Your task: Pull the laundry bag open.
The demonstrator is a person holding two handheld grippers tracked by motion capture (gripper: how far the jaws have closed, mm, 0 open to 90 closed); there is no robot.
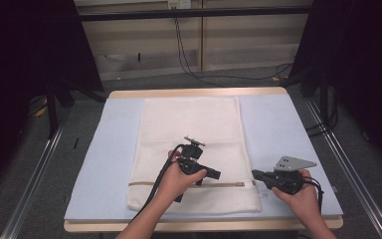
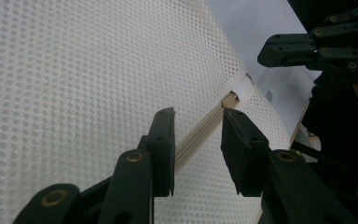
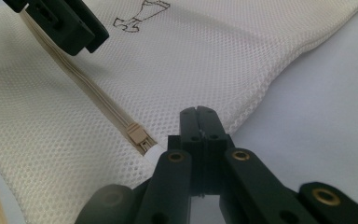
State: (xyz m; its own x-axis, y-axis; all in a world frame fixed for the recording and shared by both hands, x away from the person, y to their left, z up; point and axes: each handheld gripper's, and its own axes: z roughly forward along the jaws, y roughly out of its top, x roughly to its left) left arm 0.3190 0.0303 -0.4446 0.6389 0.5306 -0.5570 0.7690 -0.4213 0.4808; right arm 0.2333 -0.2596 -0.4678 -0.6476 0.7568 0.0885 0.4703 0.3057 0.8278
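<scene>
1. The left gripper [image 2: 196, 147] has its two black jaws apart, with a clear gap between them.
2. Under the jaws lies a white mesh bag [image 2: 74, 84]; whether they touch it is not clear.
3. A beige zipper [image 2: 200, 133] runs through the gap towards its end near the bag's edge.
4. The right gripper [image 2: 279, 49] is at the upper right, over the pale blue table cover [image 2: 256, 23].

A cream mesh laundry bag [image 1: 189, 144] lies flat on the table, its beige zipper [image 1: 179, 184] closed near the front edge.
</scene>
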